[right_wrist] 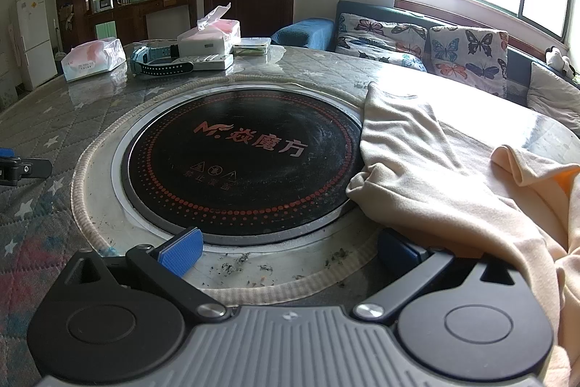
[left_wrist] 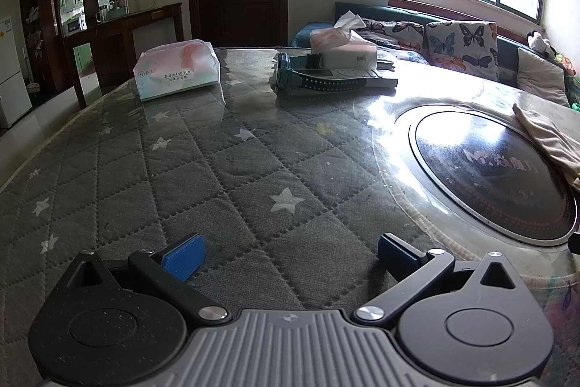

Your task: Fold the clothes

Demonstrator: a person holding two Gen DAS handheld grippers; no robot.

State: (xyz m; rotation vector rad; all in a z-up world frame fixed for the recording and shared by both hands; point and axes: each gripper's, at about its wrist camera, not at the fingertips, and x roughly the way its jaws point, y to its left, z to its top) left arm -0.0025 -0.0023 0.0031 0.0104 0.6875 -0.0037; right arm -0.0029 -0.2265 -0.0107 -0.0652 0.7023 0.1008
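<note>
From the left wrist camera, the left gripper [left_wrist: 288, 252] hangs low over the quilted grey table cover [left_wrist: 217, 176], its blue-padded fingers spread wide with nothing between them. The cream garment [left_wrist: 551, 142] shows only as a narrow strip at the far right, lying across the rim of the round black cooktop [left_wrist: 489, 169] and running out of the frame, so its shape cannot be made out here. Beyond sit a sealed tissue pack [left_wrist: 177, 69], a blue watch [left_wrist: 308, 77] and an opened tissue box [left_wrist: 344, 48]. From the right wrist camera, the right gripper [right_wrist: 288, 251] is likewise spread wide and grips nothing; its left pad sits over the cooktop's pale ring, while its right pad lies just under the overhanging edge of the cream garment [right_wrist: 435, 169], and whether cloth touches it cannot be told. The garment is soft, pale cream and rumpled, with one part stretched flat away toward the window, a bunched fold at the cooktop's [right_wrist: 239, 162] right edge, and a rolled hem further right. Its lower right mass spills past the frame and covers part of the gripper body. Glare from the window washes out the table beyond it. A black and blue piece of the left gripper [right_wrist: 21, 167] peeks in at the left edge.
</note>
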